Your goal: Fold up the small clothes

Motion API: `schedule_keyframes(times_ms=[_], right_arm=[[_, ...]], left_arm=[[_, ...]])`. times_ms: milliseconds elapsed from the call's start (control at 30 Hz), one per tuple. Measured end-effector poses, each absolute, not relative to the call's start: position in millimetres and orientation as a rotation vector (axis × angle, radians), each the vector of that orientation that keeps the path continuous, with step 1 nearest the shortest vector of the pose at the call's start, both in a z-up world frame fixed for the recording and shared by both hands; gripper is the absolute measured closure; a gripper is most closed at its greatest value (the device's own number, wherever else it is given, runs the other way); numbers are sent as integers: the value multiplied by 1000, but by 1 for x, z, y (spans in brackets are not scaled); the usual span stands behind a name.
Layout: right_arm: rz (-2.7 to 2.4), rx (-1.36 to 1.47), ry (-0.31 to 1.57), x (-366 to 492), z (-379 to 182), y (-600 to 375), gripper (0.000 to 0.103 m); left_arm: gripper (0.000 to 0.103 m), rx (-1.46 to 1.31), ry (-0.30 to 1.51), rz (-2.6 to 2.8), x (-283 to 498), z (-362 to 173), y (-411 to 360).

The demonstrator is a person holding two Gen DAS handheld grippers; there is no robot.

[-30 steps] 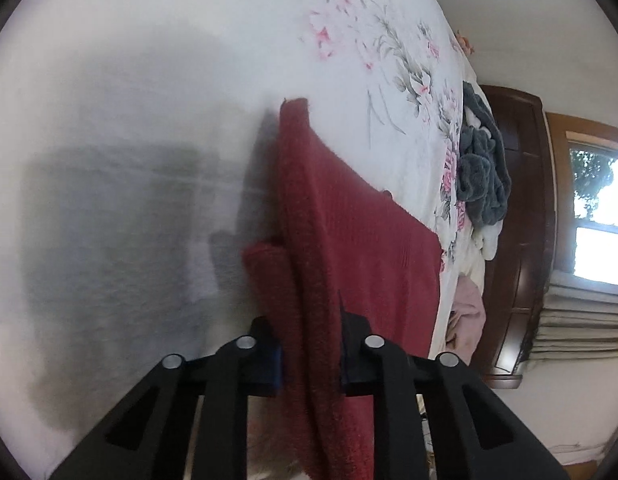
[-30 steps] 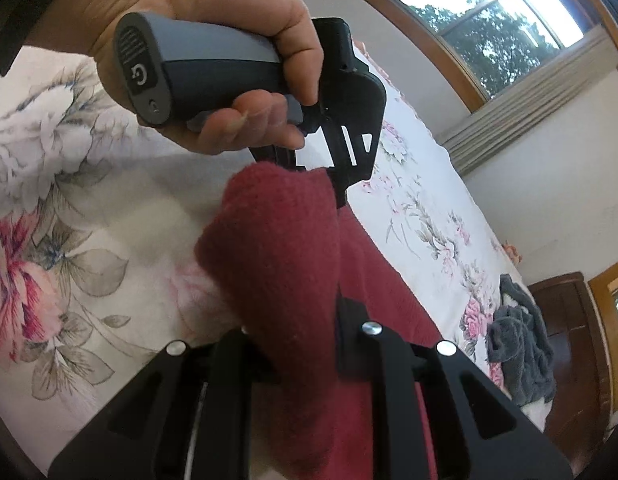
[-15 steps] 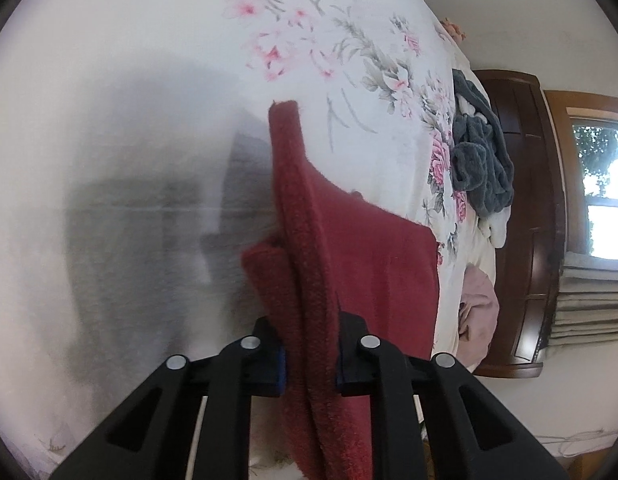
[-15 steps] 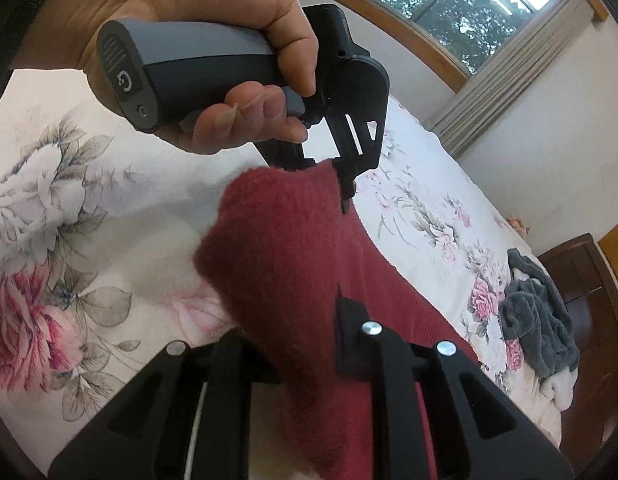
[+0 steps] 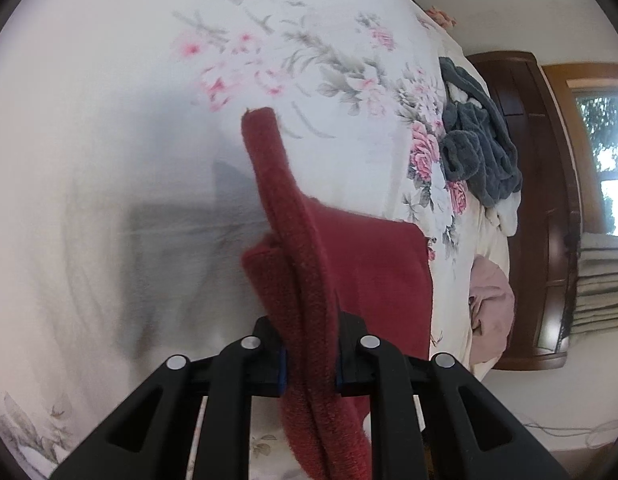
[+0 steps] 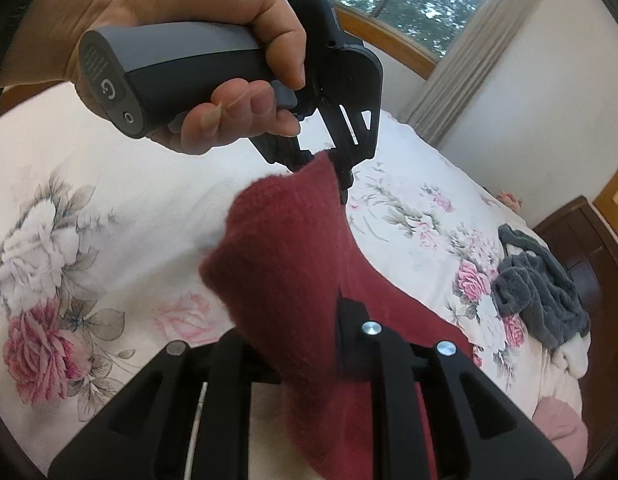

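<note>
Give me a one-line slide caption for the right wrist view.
Both claws, right and left, grip the red knit garment above the floral bedspread.

Right gripper (image 6: 309,344) clamped on a fold of the red cloth (image 6: 285,280), lifted off the floral sheet (image 6: 121,208). Left gripper (image 6: 341,168) pinches the cloth's far corner; a hand (image 6: 181,36) grips its grey handle. Cloth hangs taut between the two, lower part trailing onto the sheet. Grey garment (image 6: 545,292) bunched far right, something pink (image 6: 565,424), probably fabric, at the edge.
</note>
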State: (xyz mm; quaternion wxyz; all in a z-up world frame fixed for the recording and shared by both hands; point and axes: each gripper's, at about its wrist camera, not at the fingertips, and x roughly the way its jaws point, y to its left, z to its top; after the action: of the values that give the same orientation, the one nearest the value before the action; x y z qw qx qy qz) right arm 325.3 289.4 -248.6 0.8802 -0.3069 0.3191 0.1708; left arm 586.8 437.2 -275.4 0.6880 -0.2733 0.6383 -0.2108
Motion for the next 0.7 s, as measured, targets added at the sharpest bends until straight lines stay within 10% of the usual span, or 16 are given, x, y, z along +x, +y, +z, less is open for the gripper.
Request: schedule_keyframes(times_ms=[700], right_arm=[[317, -219, 741, 336, -210, 142, 89]], left_arm=[[88, -253, 1457, -405, 590, -196, 269]])
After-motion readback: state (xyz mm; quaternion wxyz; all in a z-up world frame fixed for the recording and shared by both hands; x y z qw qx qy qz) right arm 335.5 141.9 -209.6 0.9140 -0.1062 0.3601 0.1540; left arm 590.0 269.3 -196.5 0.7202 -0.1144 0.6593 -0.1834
